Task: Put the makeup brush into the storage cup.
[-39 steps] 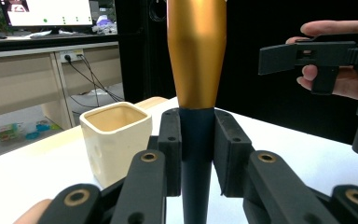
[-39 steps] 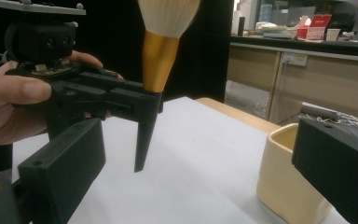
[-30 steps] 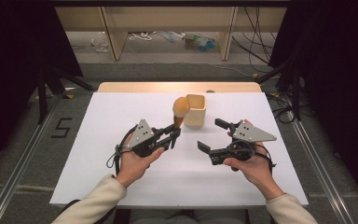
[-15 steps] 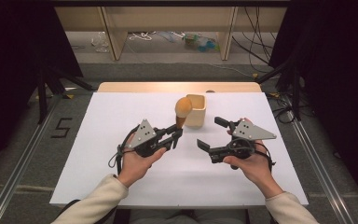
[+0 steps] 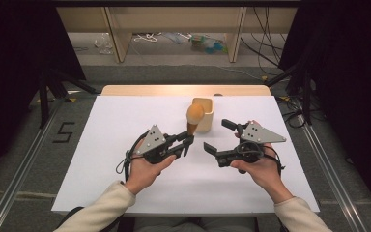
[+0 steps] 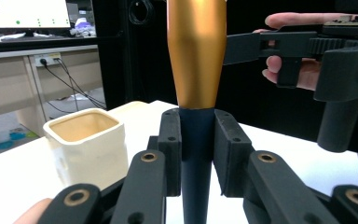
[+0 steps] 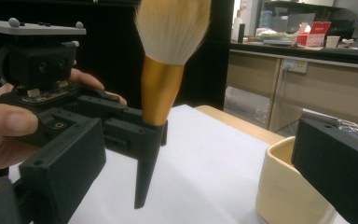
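A makeup brush [image 5: 194,116] with a dark tapered handle, a gold ferrule [image 6: 196,51] and pale bristles [image 7: 172,28] stands upright, bristles up. My left gripper [image 5: 189,139] is shut on its dark handle [image 6: 196,154], one pad on each side. In the right gripper view the handle's tip [image 7: 142,196] hangs a little above the white table top. A cream square cup [image 5: 208,118] stands just behind the brush, hollow and upright [image 6: 84,144]. My right gripper [image 5: 216,134] is held to the right of the brush, jaws wide open with nothing between them.
A white sheet [image 5: 125,121] covers the table, with a wooden edge [image 5: 183,90] at the far side. Beyond the table lie a floor with cables and a wooden frame [image 5: 121,43]. Dark curtains hang at both sides.
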Demonstrator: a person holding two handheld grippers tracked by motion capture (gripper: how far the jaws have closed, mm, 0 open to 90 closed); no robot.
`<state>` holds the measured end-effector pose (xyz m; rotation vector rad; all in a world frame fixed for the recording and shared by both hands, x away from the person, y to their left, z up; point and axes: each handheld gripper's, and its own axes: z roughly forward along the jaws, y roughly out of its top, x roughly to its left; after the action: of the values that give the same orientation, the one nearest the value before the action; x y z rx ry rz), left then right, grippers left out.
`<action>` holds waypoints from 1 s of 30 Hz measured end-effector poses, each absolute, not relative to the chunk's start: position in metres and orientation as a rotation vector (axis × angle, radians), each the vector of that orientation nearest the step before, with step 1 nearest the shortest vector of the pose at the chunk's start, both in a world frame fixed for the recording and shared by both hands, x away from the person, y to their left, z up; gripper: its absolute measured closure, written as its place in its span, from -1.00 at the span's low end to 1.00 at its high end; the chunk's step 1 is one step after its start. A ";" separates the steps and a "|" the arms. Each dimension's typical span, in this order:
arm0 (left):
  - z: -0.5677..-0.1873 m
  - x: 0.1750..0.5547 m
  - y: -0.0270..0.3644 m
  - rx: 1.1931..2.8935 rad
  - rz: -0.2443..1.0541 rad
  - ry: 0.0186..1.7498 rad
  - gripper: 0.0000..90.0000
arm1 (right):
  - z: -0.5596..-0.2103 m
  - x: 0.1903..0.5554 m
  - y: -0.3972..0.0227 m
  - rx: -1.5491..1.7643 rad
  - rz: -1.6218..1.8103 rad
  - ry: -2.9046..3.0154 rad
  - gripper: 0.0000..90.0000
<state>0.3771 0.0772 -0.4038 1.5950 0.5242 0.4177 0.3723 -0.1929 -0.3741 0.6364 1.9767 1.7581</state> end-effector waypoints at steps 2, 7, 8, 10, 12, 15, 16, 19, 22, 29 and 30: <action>-0.404 0.377 0.076 1.595 0.415 0.523 0.65 | -0.373 0.373 -0.193 0.637 1.752 1.980 -0.91; -0.404 0.378 0.075 1.592 0.416 0.520 0.65 | -0.373 0.374 -0.192 0.639 1.760 1.979 -0.91; -0.405 0.378 0.075 1.591 0.415 0.521 0.65 | -0.373 0.374 -0.192 0.638 1.757 1.983 -0.91; -0.405 0.378 0.074 1.595 0.415 0.516 0.65 | -0.373 0.374 -0.190 0.643 1.766 1.981 -0.91; -0.405 0.378 0.073 1.597 0.412 0.517 0.65 | -0.372 0.375 -0.189 0.632 1.760 1.986 -0.91; -0.404 0.378 0.072 1.598 0.415 0.513 0.65 | -0.372 0.376 -0.188 0.629 1.767 1.974 -0.91; -0.405 0.378 0.072 1.598 0.415 0.514 0.65 | -0.372 0.376 -0.188 0.625 1.771 1.974 -0.91; -0.405 0.378 0.071 1.599 0.412 0.510 0.65 | -0.371 0.376 -0.187 0.639 1.765 1.997 -0.90; -0.405 0.378 0.070 1.603 0.409 0.508 0.65 | -0.371 0.378 -0.187 0.619 1.774 1.974 -0.90; -0.405 0.378 0.066 1.606 0.402 0.502 0.65 | -0.370 0.378 -0.184 0.620 1.780 1.972 -0.87; -0.405 0.378 0.066 1.605 0.398 0.501 0.65 | -0.369 0.378 -0.184 0.616 1.780 2.005 -0.86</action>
<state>0.3781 0.0658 -0.4054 1.6046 0.5010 0.3980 0.3783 -0.1842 -0.3692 0.6161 2.0047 1.7803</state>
